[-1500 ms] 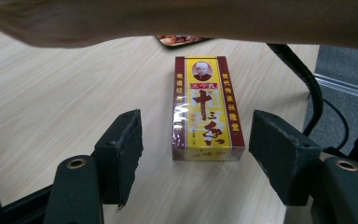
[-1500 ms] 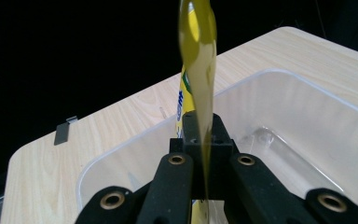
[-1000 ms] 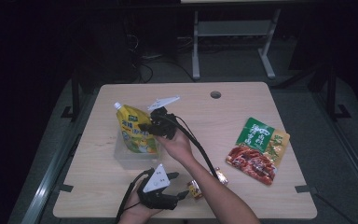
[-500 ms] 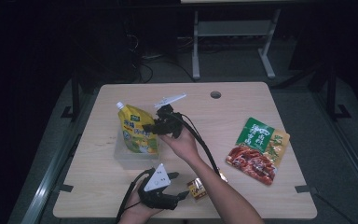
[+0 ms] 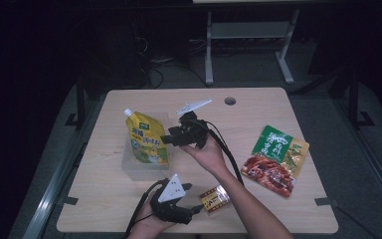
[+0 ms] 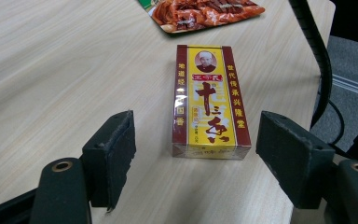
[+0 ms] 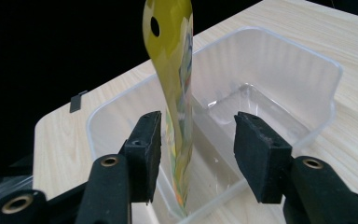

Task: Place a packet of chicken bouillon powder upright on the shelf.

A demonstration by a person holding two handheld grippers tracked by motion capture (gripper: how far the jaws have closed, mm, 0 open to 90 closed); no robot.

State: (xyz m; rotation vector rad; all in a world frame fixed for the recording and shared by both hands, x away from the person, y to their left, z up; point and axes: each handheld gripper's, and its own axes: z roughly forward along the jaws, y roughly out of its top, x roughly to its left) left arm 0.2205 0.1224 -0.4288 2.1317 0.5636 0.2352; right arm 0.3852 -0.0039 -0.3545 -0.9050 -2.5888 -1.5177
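right gripper (image 7: 196, 154) just opening around yellow pouch (image 7: 175, 93), pouch bottom hidden in clear tub (image 7: 307, 79)

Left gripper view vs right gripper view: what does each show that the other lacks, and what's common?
Left gripper view: a red and yellow box flat on the table between its open jaws, not touching either, with a red food packet at the top edge and a black cable to the right.

Right gripper view: a clear plastic tub with a yellow pouch standing on edge in it; the jaws have just been opening, and the pouch sits between them, near one pad, contact unclear.

Both: two black jaws standing apart and the light wooden table.
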